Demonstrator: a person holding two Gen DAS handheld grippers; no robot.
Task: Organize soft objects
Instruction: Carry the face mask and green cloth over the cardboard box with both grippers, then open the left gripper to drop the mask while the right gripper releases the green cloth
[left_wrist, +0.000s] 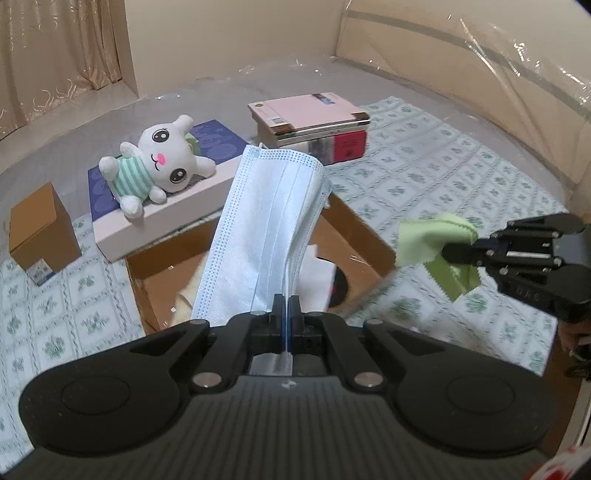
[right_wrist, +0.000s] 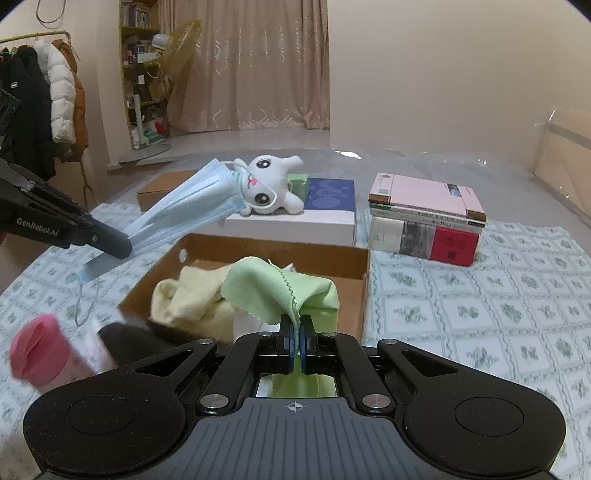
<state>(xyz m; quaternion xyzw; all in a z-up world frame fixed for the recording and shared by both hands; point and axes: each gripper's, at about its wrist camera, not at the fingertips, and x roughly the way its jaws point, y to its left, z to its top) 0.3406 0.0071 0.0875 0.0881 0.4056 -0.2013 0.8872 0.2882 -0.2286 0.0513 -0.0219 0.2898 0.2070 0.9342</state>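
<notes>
- Between the closed jaws of the left gripper (left_wrist: 285, 306) a pale blue pleated face mask (left_wrist: 266, 229) is pinched by its edge, held up in the air above the open brown cardboard box (left_wrist: 354, 221) straight ahead of the fingers.
- Clenched in the right gripper (right_wrist: 296, 326), a light green cloth with a zigzag edge (right_wrist: 280, 291) drapes forward over its fingertips, just short of the same box.
- Inside the box, ahead of the right gripper, lies a cream-yellow soft fabric (right_wrist: 192, 295).
- Beyond the box, a white plush bunny in a green striped shirt (left_wrist: 155, 162) lies on a flat white box with a dark blue lid (left_wrist: 162, 218).
- Right of that, farther from both grippers, sits a stack of books with a pink one on top (right_wrist: 428, 218).
- Everything rests on a green-patterned white cloth (right_wrist: 480, 314).
</notes>
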